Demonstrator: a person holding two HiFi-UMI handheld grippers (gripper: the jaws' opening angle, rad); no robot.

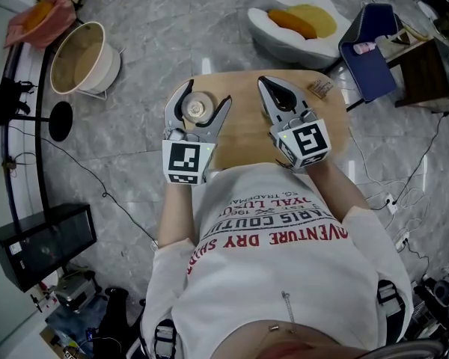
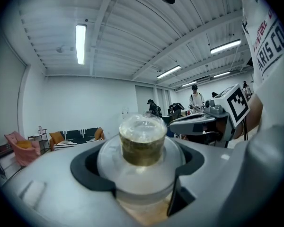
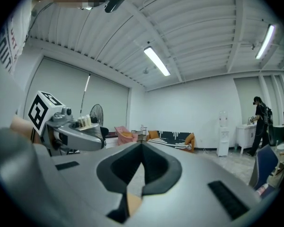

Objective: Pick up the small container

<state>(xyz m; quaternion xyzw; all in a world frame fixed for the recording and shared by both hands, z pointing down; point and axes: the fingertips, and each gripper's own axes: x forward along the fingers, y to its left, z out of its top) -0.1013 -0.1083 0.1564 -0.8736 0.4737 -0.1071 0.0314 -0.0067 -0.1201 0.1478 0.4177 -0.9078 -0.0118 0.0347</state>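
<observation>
The container point(image 2: 141, 145) stands upright over the left half of the table point(image 1: 247, 137), right between the 2 jaws of the left gripper point(image 1: 204, 102). It does not lie ahead of the jaws or off to one side. The jaws have it seated deep in their notch. The dark pads point(image 2: 87, 169) seem to touch its clear body on both sides, so the left jaws look closed on it, pinching low on the wide part below the brown neck and clear cap. Its long axis runs vertical, square to the jaws' line of closing. I cannot tell whether its base rests on the table or is just off it.

The right gripper point(image 1: 268, 84) hangs over the table's right half, jaws pressed together with nothing between them.

The lift is likely the left gripper's alone, straight up from the table.
</observation>
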